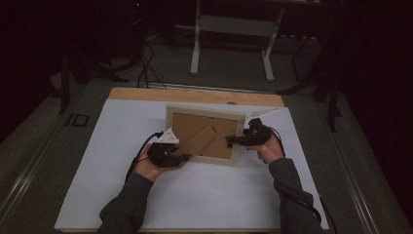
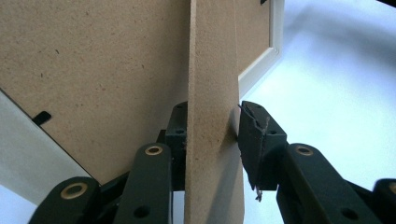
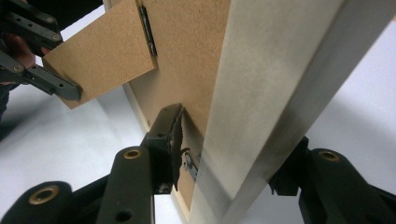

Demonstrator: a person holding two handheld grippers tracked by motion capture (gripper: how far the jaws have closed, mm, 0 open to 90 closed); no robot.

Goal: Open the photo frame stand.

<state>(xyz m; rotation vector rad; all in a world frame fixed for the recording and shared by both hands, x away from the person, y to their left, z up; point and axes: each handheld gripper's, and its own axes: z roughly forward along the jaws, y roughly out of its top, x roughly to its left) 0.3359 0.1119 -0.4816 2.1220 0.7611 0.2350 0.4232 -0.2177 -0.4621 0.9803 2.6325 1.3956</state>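
The stand leg (image 2: 212, 116) of a picture frame (image 1: 204, 134) is bracketed by the fingers (image 2: 176, 133) of the left gripper (image 1: 181, 158): one finger lies against one face of the leg, while a narrow gap is seen between the other finger and the opposite face, so the leg sits between them without being pinched. The right-hand rail (image 3: 275, 93) of the frame is straddled by the fingers (image 3: 170, 140) of the right gripper (image 1: 230, 141), one finger being set just off the brown backing board (image 3: 191, 51) near a small metal clip (image 3: 189, 163), the other behind the pale rail; whether a firm hold is kept there cannot be told. The frame is seen with its back toward the person and appears tilted up, a little behind the middle of the white surface (image 1: 122, 146), nearer the far edge than the near one. Each gripper is carried in one hand (image 1: 148, 170), the sleeves entering from the near edge.
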